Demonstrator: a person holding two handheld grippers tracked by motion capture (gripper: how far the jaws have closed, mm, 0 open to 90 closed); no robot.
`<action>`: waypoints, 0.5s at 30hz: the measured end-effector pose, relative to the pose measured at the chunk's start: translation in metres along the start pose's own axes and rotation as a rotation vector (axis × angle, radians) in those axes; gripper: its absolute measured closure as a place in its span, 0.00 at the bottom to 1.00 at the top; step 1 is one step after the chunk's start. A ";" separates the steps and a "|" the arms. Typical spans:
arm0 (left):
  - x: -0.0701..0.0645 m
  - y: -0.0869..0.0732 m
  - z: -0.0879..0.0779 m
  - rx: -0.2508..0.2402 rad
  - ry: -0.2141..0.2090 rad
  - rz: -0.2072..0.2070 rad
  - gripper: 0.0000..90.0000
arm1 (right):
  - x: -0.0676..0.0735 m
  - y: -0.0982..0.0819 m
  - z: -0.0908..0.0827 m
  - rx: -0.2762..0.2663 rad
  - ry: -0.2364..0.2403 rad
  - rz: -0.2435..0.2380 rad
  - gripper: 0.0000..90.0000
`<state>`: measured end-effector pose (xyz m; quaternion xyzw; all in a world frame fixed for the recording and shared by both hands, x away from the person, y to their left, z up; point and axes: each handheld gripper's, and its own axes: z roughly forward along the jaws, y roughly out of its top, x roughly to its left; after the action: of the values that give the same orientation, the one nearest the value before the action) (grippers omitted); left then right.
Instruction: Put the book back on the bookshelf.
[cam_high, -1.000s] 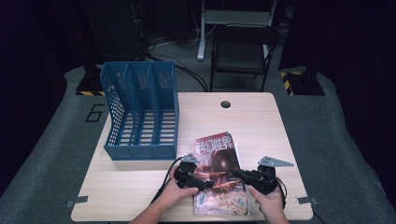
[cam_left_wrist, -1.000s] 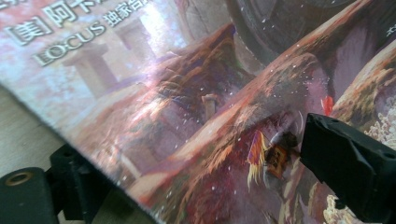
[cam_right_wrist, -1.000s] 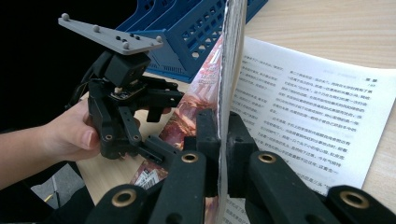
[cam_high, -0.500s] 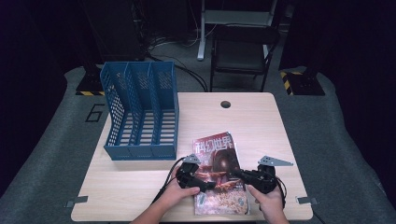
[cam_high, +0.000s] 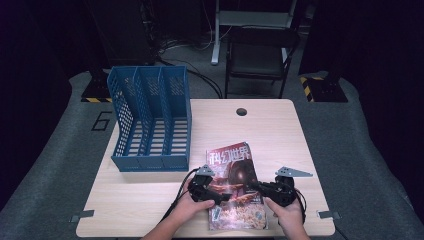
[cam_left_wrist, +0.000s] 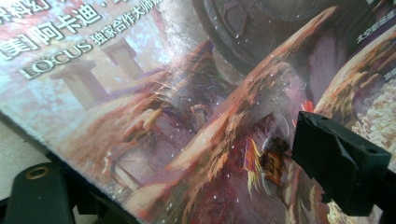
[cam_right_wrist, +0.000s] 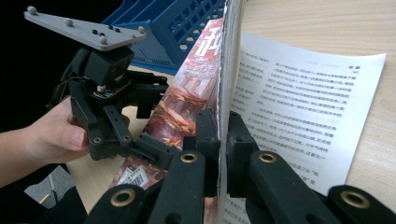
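Dark surroundings frame a pale wooden table (cam_high: 280, 130), with a blue file rack (cam_high: 150, 120) standing toward its far left and a black chair (cam_high: 260, 55) beyond the far edge. Lying near my side of the table, just right of the rack and apart from it, is the magazine (cam_high: 235, 185), cover up, and both my tools are on it. My right gripper (cam_right_wrist: 222, 135) is clamped on the magazine's right edge: in the right gripper view the pads press from both sides on the cover and some leaves, which stand raised off a printed sheet (cam_right_wrist: 299, 116) lying flat on the table beneath them. My left gripper (cam_high: 220, 195) straddles the left edge, one jaw over the cover and one below it; its jaws have just been closing a little with the magazine between them, yet a gap remains above the cover in the left gripper view, so I record it as not yet gripping. I judge the item light, limp and glossy: it will sag when lifted by one edge, and the slick cover may slip or crease. The best hold, in my assessment, is near the spine, taking all leaves together, supported at both sides.
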<state>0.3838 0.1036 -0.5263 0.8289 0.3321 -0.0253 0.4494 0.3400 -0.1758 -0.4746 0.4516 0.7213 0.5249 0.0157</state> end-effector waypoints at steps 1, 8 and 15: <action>0.000 0.000 0.000 -0.002 0.003 -0.005 0.17 | 0.000 0.000 0.000 0.004 -0.001 0.006 0.97; -0.004 0.000 0.003 -0.007 0.052 0.004 0.21 | -0.009 -0.003 0.007 0.060 -0.029 0.042 0.97; 0.001 0.001 0.000 -0.023 0.073 -0.039 0.34 | -0.013 -0.006 0.013 0.084 -0.038 0.071 0.96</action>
<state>0.3852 0.1037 -0.5256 0.8174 0.3644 -0.0001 0.4461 0.3507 -0.1754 -0.4906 0.4871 0.7259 0.4856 -0.0082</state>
